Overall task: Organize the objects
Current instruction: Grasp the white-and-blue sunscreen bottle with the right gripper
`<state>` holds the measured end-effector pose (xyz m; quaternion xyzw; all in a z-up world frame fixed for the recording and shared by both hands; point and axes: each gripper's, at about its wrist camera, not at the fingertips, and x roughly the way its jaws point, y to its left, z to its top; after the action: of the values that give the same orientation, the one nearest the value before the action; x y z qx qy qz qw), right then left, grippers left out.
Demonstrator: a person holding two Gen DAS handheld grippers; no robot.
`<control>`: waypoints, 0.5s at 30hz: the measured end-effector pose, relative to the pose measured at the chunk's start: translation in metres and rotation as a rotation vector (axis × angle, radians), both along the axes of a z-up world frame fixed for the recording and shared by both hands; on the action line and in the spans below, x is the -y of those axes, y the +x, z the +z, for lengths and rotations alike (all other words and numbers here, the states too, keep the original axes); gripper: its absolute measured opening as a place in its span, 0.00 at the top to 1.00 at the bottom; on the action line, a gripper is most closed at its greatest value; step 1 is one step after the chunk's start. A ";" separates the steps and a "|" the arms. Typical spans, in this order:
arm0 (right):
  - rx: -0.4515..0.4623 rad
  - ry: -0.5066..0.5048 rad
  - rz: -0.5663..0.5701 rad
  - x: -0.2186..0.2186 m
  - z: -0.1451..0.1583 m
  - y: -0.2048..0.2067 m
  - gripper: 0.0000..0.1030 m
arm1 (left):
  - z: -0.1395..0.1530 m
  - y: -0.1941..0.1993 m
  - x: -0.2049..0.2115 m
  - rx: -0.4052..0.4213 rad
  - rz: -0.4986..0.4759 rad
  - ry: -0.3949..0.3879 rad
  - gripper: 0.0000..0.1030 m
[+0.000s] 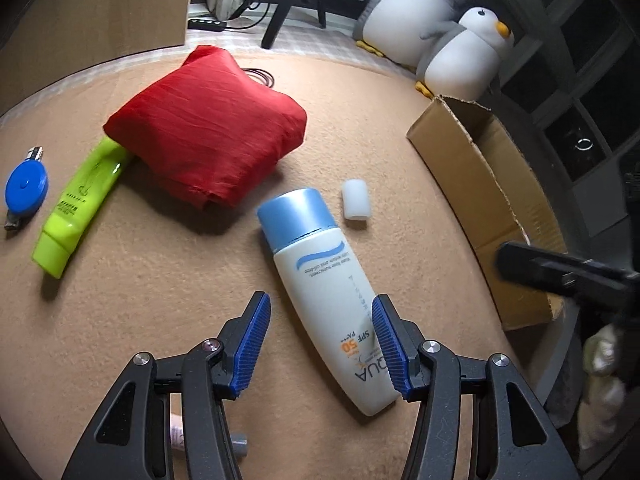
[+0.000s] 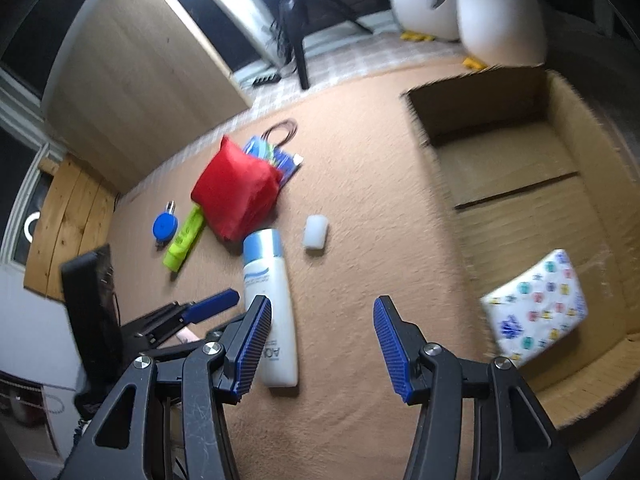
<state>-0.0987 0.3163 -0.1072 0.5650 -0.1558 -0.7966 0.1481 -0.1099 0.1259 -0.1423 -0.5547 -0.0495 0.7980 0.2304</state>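
Both tongs apart, I drop the left gripper (image 1: 320, 344) square over the sunscreen bottle (image 1: 320, 280), pinch mid-body, then carry to the cardboard box (image 2: 520, 200).

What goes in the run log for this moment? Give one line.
left hand-held gripper: open over white sunscreen bottle with blue cap | right hand-held gripper: open, empty | brown cardboard box: patterned white packet inside

Two plush penguins (image 1: 436, 16) upper right of frame; power strip (image 1: 207, 24) top centre; chair legs (image 1: 280, 20) beside it; wooden panel (image 1: 96, 8) upper left.
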 end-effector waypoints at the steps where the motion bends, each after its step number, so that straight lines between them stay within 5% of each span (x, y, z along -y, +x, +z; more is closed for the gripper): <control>1: 0.009 0.000 0.012 0.004 -0.003 -0.002 0.52 | 0.000 0.001 0.001 0.001 0.002 0.001 0.45; 15: 0.126 0.000 0.168 0.059 -0.050 -0.039 0.46 | -0.009 0.004 0.002 0.043 0.030 0.051 0.44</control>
<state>-0.1380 0.2569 -0.1576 0.6252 -0.1172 -0.7441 0.2042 -0.1063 0.1243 -0.1514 -0.5648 -0.0829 0.7879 0.2311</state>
